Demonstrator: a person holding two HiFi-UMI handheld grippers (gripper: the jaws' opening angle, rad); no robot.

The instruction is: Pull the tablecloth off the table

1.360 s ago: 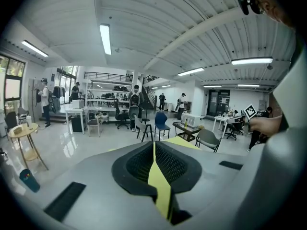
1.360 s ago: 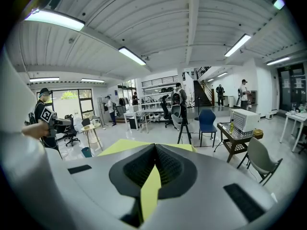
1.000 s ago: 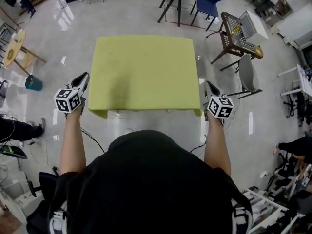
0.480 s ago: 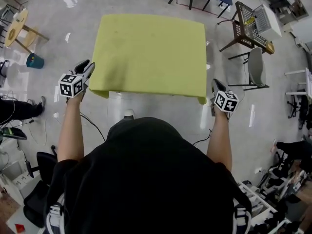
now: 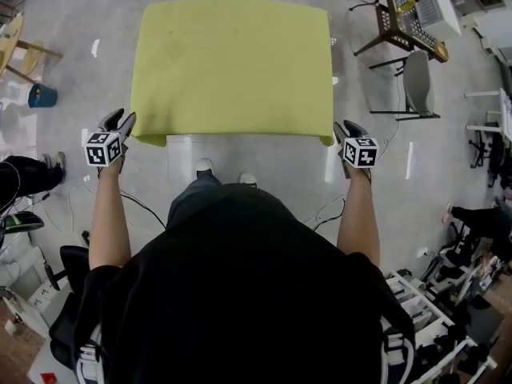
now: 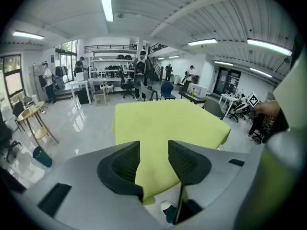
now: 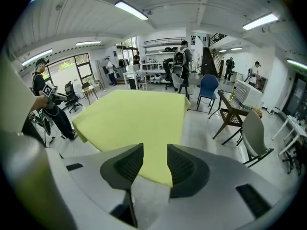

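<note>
A yellow-green tablecloth (image 5: 232,62) covers the whole table, its edges hanging a little over the sides. My left gripper (image 5: 120,122) is just outside the cloth's near left corner, and my right gripper (image 5: 346,128) is just outside the near right corner. In the left gripper view the jaws (image 6: 153,150) stand apart, and the tablecloth (image 6: 168,123) corner shows through the gap, beyond the tips. The right gripper (image 7: 155,159) frames the tablecloth (image 7: 134,119) corner the same way. Both pairs of jaws have just been opening, with nothing pressed between them.
A grey chair (image 5: 416,86) and a mesh-topped stand (image 5: 404,10) are to the right of the table. A round wooden table (image 5: 16,42) and a teal bucket (image 5: 42,94) stand at the left. Cables trail on the floor by my feet (image 5: 206,166). A seated person's legs (image 5: 28,174) are at far left.
Both grippers have come down beside the table's near corners, and their jaws have parted from shut. The cloth lies as before.
</note>
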